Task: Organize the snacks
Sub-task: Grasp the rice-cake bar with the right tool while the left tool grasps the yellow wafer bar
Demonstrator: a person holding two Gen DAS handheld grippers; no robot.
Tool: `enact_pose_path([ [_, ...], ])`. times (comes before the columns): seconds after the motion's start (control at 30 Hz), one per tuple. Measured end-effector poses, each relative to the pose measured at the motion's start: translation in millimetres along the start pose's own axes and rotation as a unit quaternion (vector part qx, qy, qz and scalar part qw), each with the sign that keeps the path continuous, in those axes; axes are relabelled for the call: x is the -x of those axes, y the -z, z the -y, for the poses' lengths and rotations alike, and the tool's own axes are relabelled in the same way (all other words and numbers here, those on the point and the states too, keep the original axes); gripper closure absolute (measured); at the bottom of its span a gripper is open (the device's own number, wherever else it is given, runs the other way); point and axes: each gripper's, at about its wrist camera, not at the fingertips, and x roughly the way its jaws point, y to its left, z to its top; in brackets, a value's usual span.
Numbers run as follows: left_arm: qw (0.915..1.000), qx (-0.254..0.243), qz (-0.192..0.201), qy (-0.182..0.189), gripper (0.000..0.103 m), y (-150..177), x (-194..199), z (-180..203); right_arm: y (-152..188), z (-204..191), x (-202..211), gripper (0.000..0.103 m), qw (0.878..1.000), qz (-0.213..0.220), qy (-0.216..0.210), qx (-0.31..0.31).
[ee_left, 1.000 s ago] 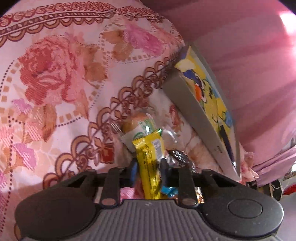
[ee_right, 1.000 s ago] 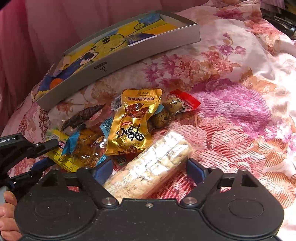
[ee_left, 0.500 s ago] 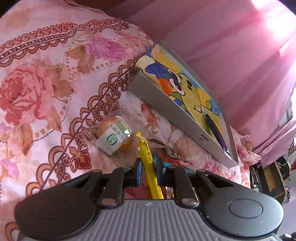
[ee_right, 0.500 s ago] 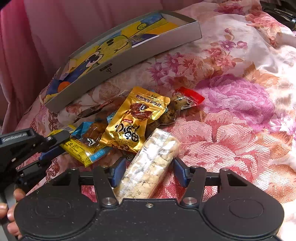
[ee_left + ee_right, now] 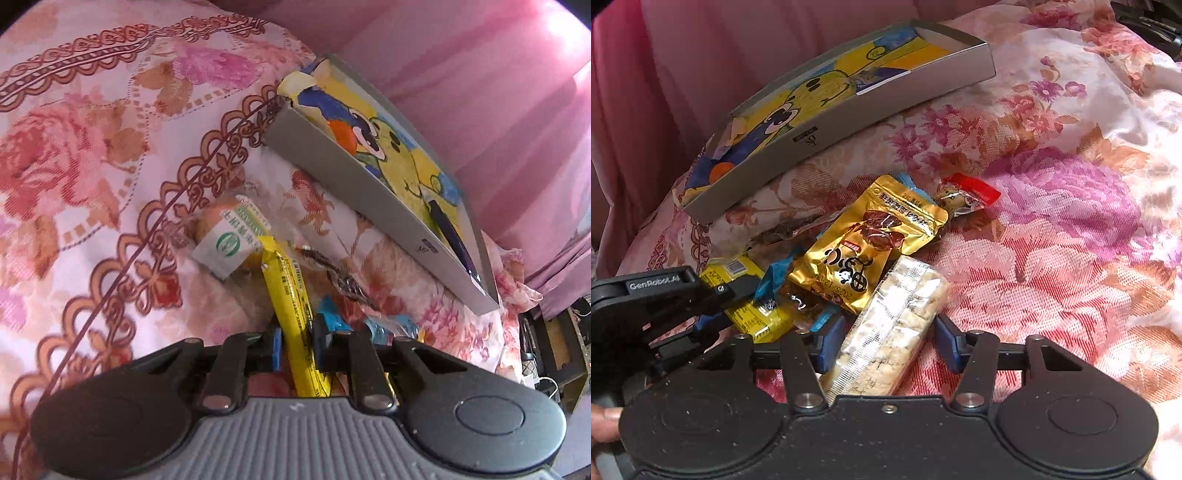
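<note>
The left gripper (image 5: 297,341) is clamped edge-on around the yellow snack bar (image 5: 291,306), ready to lift toward the grey box (image 5: 849,110) (apparently empty). The right gripper (image 5: 890,341) straddles the rice-cracker pack (image 5: 894,325), jaws apart, lined up lengthwise for a clean pinch.

grippers (image 5: 890,332): 2 | snack packets (image 5: 868,243): about 7 | box (image 5: 871,99): 1

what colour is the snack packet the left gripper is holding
Yellow packet, clearest in the left wrist view.
</note>
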Motion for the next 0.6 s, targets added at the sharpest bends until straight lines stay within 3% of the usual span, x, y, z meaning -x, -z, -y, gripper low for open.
enact_pose_path([
  [0.27,0.9995,0.01,-0.028,-0.013,0.092,15.8,37.0,-1.7,9.3,7.9,19.6,0.062,0.999,-0.027,-0.043,-0.019],
  [0.4,0.999,0.004,-0.033,-0.031,0.093,27.5,58.9,-3.9,16.2,3.7,30.0,0.066,0.998,-0.032,-0.053,0.011],
  [0.6,0.9965,-0.049,-0.037,-0.056,0.093,43.1,86.3,6.8,25.6,-16.0,35.8,0.068,0.993,-0.022,-0.06,0.094],
])
